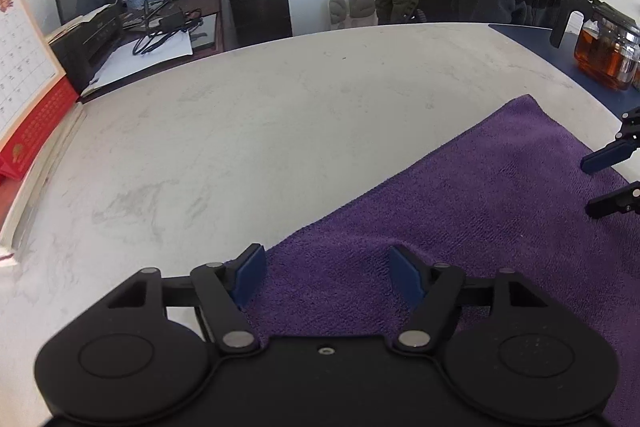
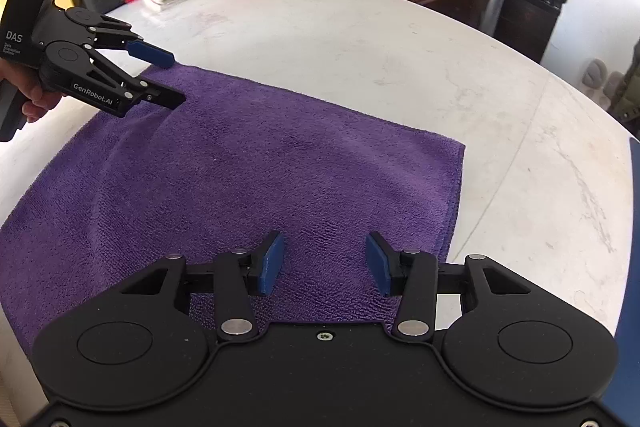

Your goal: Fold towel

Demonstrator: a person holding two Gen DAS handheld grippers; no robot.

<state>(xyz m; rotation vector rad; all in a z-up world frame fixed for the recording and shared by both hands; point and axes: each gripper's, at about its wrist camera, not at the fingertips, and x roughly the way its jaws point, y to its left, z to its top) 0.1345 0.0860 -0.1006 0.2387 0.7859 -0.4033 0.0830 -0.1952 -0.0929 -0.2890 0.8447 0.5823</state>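
Right wrist: towel [image 2: 256, 171] under claw [image 2: 325, 263]

Purple towel [image 2: 248, 179]: terry cloth, matt, finely looped, hemmed along the edge. Surface [image 1: 248, 131]: pale stone-like top, smooth, dull sheen, faintly veined and scuffed. Left tongs [image 1: 326, 277] and right tongs [image 2: 325, 263]: matt black plastic bodies, shiny metal pivot pins, matt blue rubbery pads [image 2: 272, 265]. Teapot [image 1: 608, 55], right of frame: clear glossy glass, black plastic handle.

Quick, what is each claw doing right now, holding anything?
Left claw: open, holding nothing, over the purple towel.
Right claw: open, holding nothing, above the towel.
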